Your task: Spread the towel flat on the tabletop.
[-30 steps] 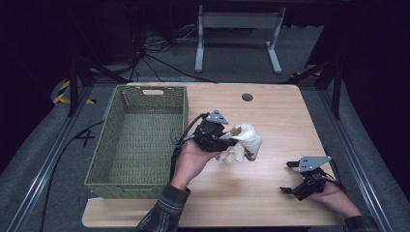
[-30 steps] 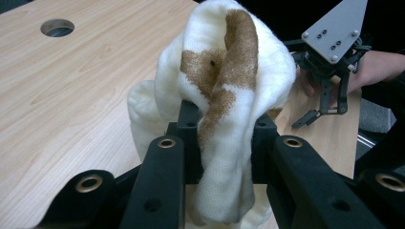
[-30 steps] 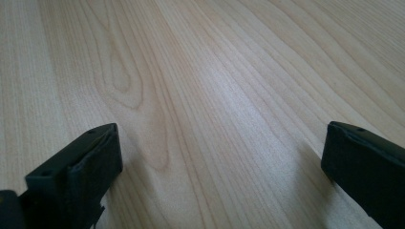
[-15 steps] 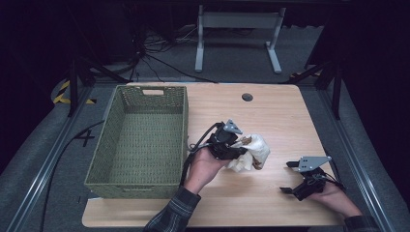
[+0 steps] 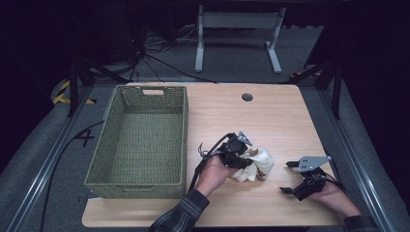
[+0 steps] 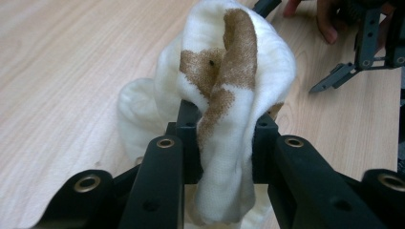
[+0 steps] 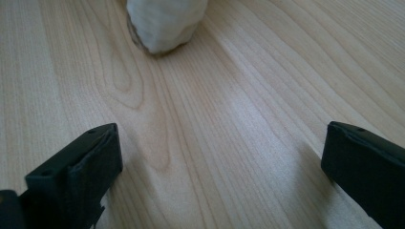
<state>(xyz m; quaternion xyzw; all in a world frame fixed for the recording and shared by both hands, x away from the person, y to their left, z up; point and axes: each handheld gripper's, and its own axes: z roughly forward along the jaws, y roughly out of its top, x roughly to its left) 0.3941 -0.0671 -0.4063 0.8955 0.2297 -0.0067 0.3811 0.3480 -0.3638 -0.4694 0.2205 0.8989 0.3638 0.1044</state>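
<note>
The woven basket (image 5: 145, 140) fills the left half of your counter (image 5: 270, 116), and everything you are working with lies to its right, so any carry into it runs leftward across the bare wood. Your left tool (image 5: 238, 153) is far nearer to it than your right tool (image 5: 302, 178), which rests low at the counter's right edge with its jaws spread wide apart and nothing between them; in the right gripper view just the rounded end of the cloth (image 7: 165, 24) sits well ahead of those jaws.

The left tool is clamped on the cloth (image 6: 229, 95). In the left gripper view a fold stands upright between the two black jaws, pinched from both sides, its long axis running up and away from you, while the loose bulk slumps onto the counter just beyond, between your two hands.

The cloth (image 5: 254, 164) itself is soft, cream-white and crumpled, with brown patches across the raised fold.
</note>
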